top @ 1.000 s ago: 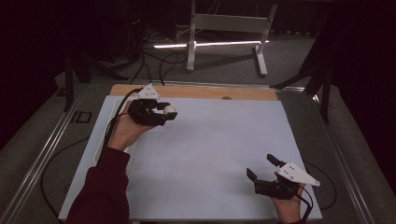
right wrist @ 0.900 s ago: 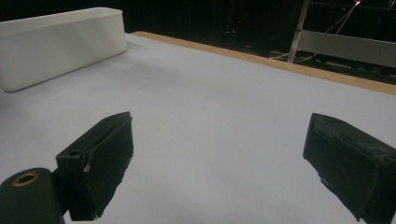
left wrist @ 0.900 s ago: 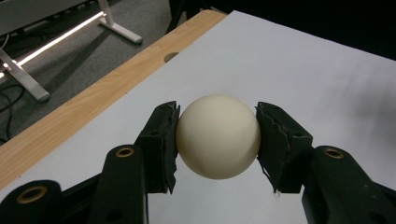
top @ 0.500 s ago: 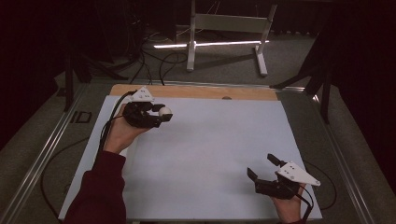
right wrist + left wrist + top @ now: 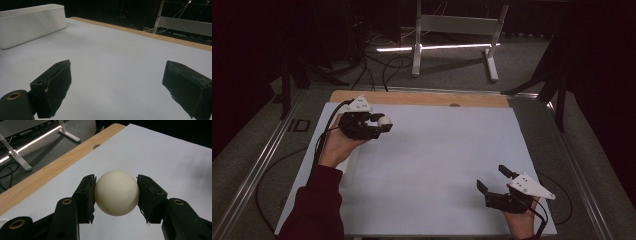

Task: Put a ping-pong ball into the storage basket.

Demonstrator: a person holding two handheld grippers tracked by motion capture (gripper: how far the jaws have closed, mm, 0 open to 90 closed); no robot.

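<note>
The left hand-held gripper (image 5: 116, 192) is clamped on a smooth cream ball (image 5: 116, 193) above the desk's (image 5: 437, 165) far-left corner, so any slackening could let it squirt free and roll away, while the right hand-held gripper (image 5: 117, 87) stands apart, empty.

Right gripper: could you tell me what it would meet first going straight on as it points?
Likely nothing: ahead of the right gripper lies bare white sheet up to the wooden edge; the white box sits left of that line, though depth is unclear.
</note>
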